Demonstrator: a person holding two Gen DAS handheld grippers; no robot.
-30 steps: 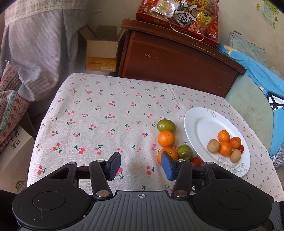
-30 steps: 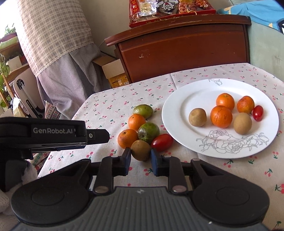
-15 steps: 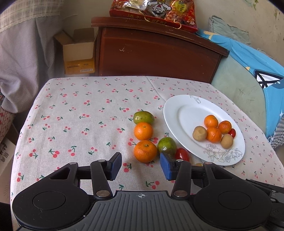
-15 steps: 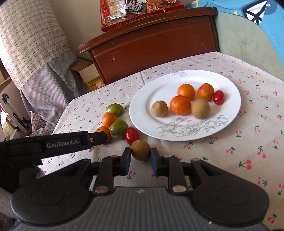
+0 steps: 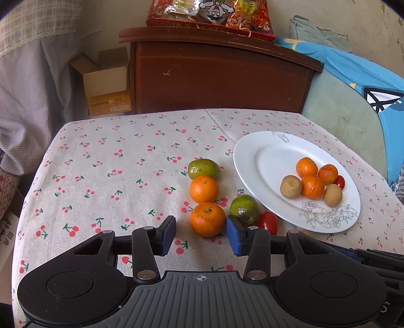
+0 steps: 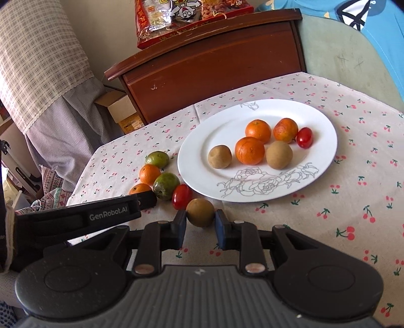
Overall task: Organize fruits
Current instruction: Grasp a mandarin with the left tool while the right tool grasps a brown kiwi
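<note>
Cherry-print desk [image 6: 353, 176]: right gripper [image 6: 200, 224] pinched a kiwi [image 6: 200, 212] just short of the plate [image 6: 202, 141] (next: lift it over the rim); left gripper [image 5: 200, 234] jaws spread around an orange [image 5: 207, 219].

Tablecloth [image 5: 126, 164]: matt woven cloth, cherry print. Plate [image 6: 207, 141]: glossy white ceramic, grey line drawing. Cabinet [image 5: 222, 75]: dark polished wood, scuffed. Cardboard box [image 5: 106, 83]: matt. Snack bag [image 5: 209, 12]: shiny plastic. Tomato [image 6: 181, 196]: glossy skin.

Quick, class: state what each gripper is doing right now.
Left gripper: open, holding nothing, nearest orange tangerine ahead of it.
Right gripper: shut on round brown kiwi-like fruit.
</note>
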